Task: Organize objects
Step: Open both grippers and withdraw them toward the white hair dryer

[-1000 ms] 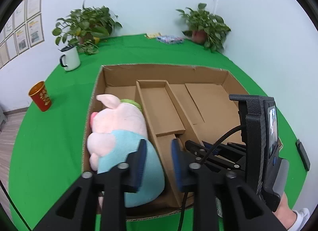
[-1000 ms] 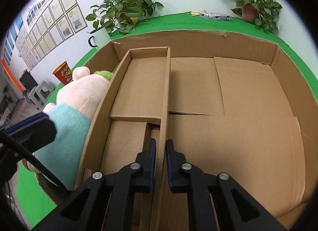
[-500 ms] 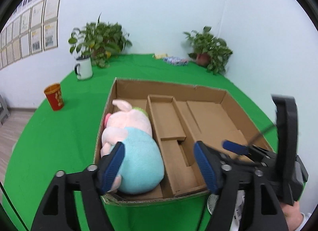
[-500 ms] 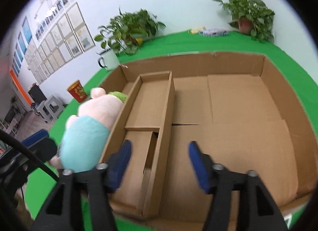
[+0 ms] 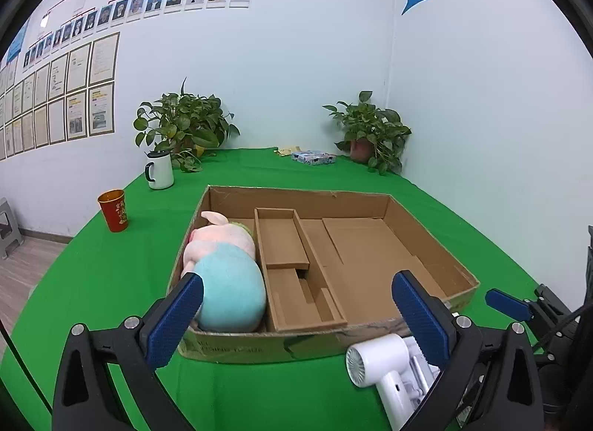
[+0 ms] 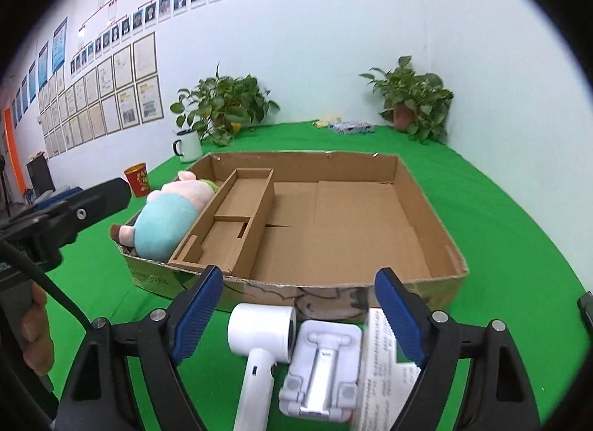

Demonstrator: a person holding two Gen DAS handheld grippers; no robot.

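From the left wrist, the left gripper [image 5: 296,314] hung with its fingers spread wide and nothing between them, short of the box [image 5: 430,242]. The plush [image 5: 226,275] lay in the box's left compartment, long axis running away from the camera, head at the far end. The dryer [image 5: 378,364] lay on the cloth [image 5: 92,275] outside the near wall, low and right of the fingers, its barrel across the view with the rear grille toward the left.

From the right wrist, the right gripper [image 6: 300,305] was also spread and empty, with the dryer [image 6: 261,334] directly between and just ahead of its fingers. Its handle ran back toward the camera. A white stand [image 6: 320,368] and a paper carton [image 6: 381,357] lay just right of it. The right gripper looked the nearer one for the dryer.
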